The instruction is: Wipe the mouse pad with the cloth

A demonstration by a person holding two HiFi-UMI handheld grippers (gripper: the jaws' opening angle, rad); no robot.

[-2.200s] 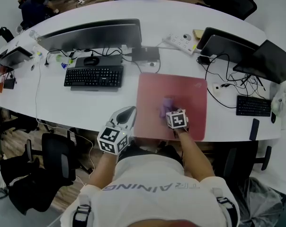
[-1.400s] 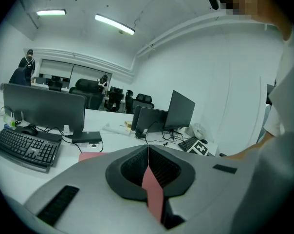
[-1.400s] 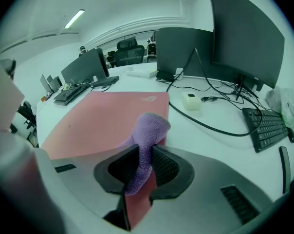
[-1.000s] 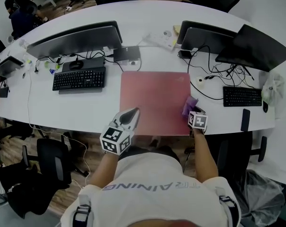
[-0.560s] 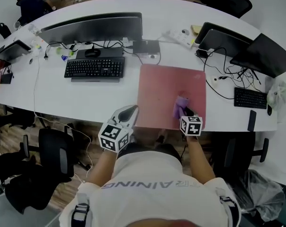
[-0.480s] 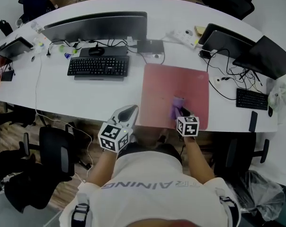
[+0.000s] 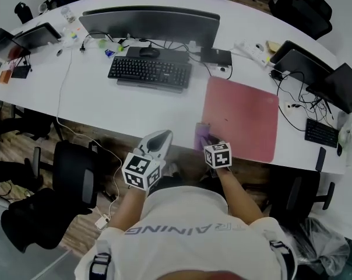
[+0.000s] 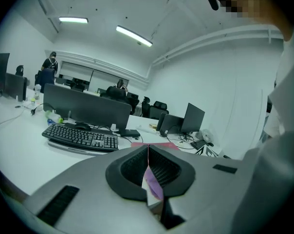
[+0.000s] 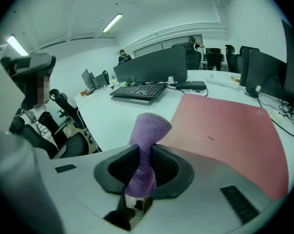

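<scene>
The right gripper (image 7: 206, 143) is clenched on the purple cloth (image 7: 200, 135), at the near left corner of the red mouse pad (image 7: 243, 118) on the white worktop (image 7: 135, 107). The left gripper (image 7: 158, 139), jaws pressed together and empty, hangs just off the worktop's near edge.

Both arms are reaching forward, one gripper each
The left gripper (image 7: 157, 137) is hovering with jaws pressed together; the right gripper (image 7: 207, 142) is pinching a purple cloth (image 7: 200, 134).

Bright ceiling strip lights, soft shadows, strong fisheye edge distortion
</scene>
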